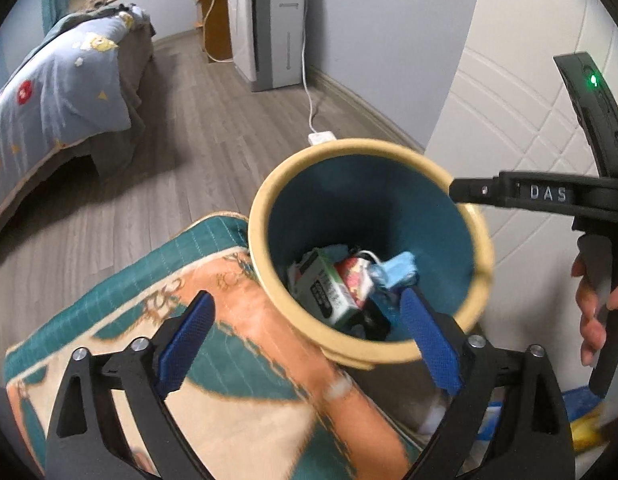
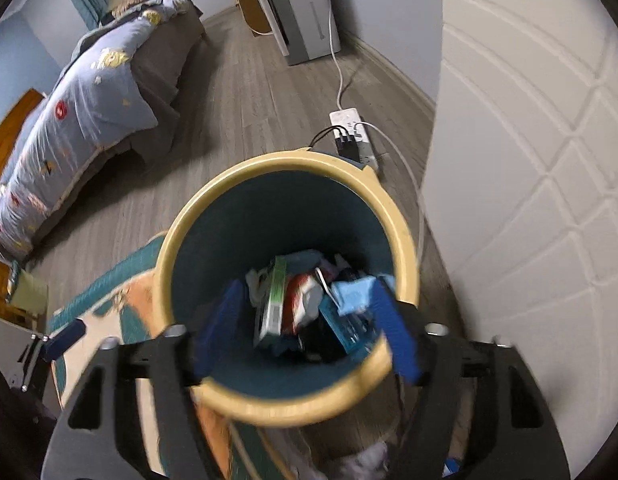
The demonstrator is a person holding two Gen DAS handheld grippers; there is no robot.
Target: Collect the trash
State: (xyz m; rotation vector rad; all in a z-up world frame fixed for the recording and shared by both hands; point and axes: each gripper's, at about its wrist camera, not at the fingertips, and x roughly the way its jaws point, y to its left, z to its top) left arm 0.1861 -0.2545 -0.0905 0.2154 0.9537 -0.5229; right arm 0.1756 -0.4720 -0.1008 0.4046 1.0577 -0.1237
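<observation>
The bin (image 2: 287,288), a teal one with a pale yellow rim, stood on the wooden floor (image 2: 245,92) beside a patterned rug (image 1: 213,360) and close to a white panelled door (image 2: 529,200). Inside it lay the trash: a green and white carton (image 2: 273,304), a red and white packet (image 2: 299,300), a crumpled blue scrap (image 2: 355,292) and some dark bits beneath them.

The right claw (image 2: 309,328) hung directly over the mouth of the bin, its blue fingers (image 2: 393,332) spread wide with nothing between them. The left claw (image 1: 309,344) was also spread open and empty, one finger over the rug and the other at the bin's near rim. A hand (image 1: 597,304) gripped the handle of the right claw at the edge of the left view.

A power strip (image 2: 355,132) lay on the floor just behind the bin, and a bed (image 2: 81,120) with a blue quilt stood well apart to the left.
</observation>
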